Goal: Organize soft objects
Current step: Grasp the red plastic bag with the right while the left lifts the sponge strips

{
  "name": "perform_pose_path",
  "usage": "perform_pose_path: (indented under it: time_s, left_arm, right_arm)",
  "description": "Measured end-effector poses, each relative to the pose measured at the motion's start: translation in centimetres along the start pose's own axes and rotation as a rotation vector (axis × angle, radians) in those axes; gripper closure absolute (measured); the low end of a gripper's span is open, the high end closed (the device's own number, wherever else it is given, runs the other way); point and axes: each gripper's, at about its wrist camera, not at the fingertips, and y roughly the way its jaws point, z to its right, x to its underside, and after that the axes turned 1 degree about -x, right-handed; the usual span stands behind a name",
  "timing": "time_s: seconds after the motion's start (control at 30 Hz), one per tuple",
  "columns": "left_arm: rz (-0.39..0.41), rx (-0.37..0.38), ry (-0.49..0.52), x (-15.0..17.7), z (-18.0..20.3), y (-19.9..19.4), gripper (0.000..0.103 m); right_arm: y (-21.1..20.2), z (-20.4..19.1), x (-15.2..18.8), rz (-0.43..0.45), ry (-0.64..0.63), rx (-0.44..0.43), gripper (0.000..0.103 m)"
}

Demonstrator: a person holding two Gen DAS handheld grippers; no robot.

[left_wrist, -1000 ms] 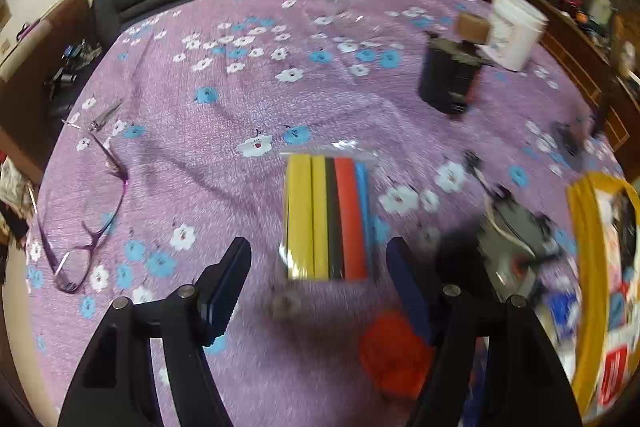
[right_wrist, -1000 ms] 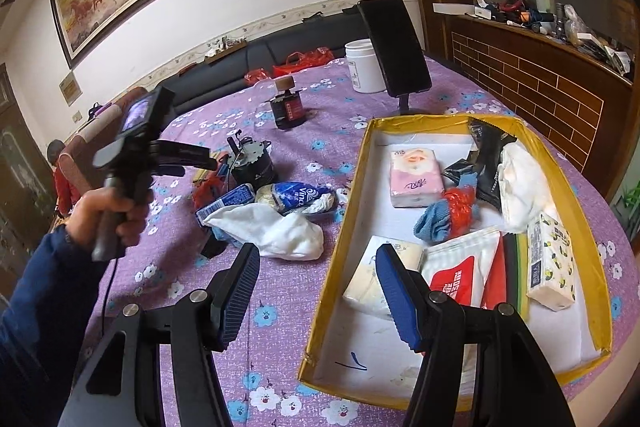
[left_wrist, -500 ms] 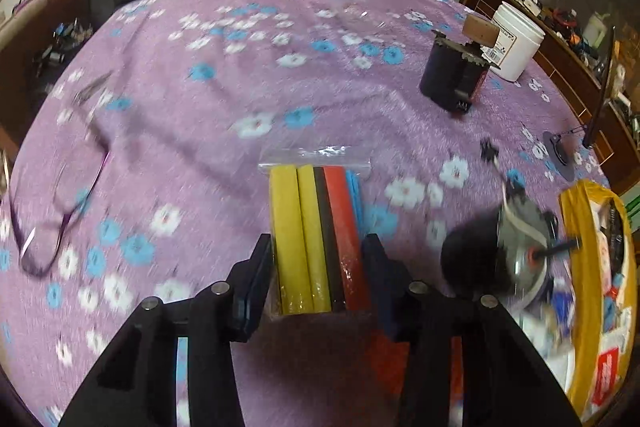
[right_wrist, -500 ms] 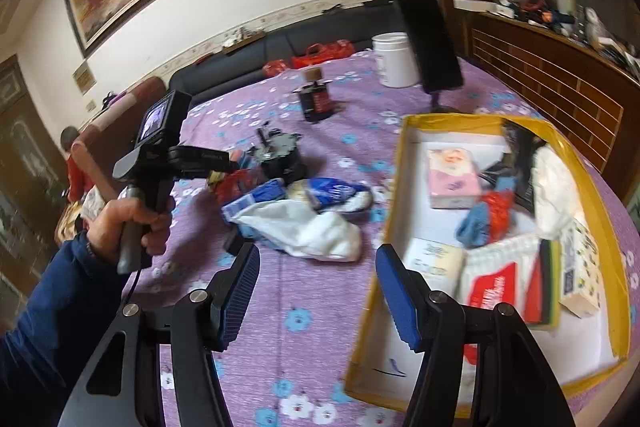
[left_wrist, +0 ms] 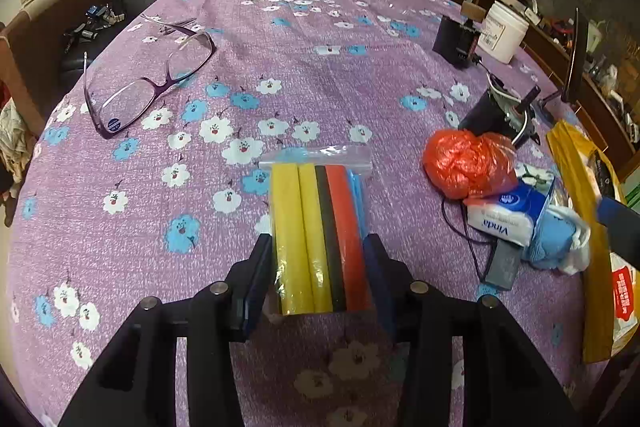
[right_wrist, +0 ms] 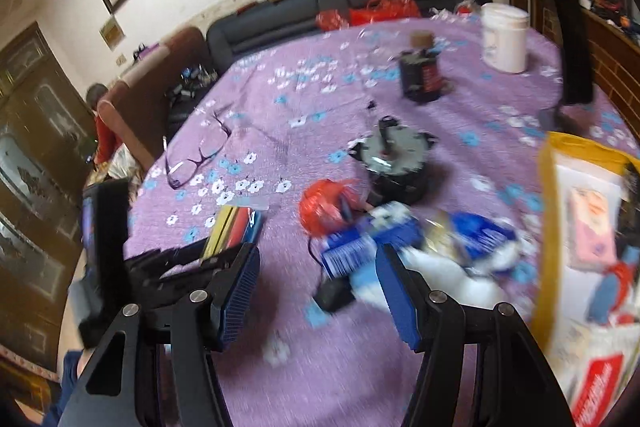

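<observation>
A clear bag of foam strips (left_wrist: 320, 227), yellow, black, red and blue, lies on the purple flowered cloth. My left gripper (left_wrist: 319, 247) is shut on its near end, a pad pressing each side. The right wrist view is blurred; there the bag of foam strips (right_wrist: 236, 227) shows at the left with the left gripper (right_wrist: 188, 259) on it. My right gripper (right_wrist: 316, 259) stands open over the cloth with nothing between its fingers. Beyond it lie a red plastic bag ball (right_wrist: 324, 207), a blue tissue pack (right_wrist: 368, 243) and a white sock (right_wrist: 448, 271).
A yellow box (left_wrist: 568, 155) holding several soft packs sits at the right edge. Purple glasses (left_wrist: 152, 83) lie at the left. A motor (left_wrist: 500, 107), a black jar (left_wrist: 456, 39), a white tub (left_wrist: 502, 31) and a phone on a stand (left_wrist: 576, 55) stand at the back right.
My left gripper moved forward around the bag of foam strips and shut on it. My right gripper swung left, from over the yellow box to the heap of items on the cloth.
</observation>
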Motion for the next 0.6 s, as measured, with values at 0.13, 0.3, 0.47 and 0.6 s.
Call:
perform_pose_path:
  time_s: [0.13,0.3,0.47,0.6]
  left_arm:
    - [0.016,0.014,0.009,0.0,-0.1,0.0,0.058]
    - [0.018,0.016,0.004,0.1,-0.2,-0.1,0.058]
    - [0.023,0.012,0.006,0.3,-0.1,-0.2,0.059]
    - [0.034,0.004,0.015,0.4,0.0,-0.4,0.061]
  right_arm:
    - [3.7,-1.1,-1.6,-0.033,-0.037,0.077,0.038]
    - [7.5,-1.5,-2.4,-0.096,-0.072,0.13,0.045]
    - [9.3,-2.0,-1.9,-0.13,-0.12,0.151,0.07]
    - [6.2,-2.4,-0.7,-0.064,-0.115,0.072,0.071]
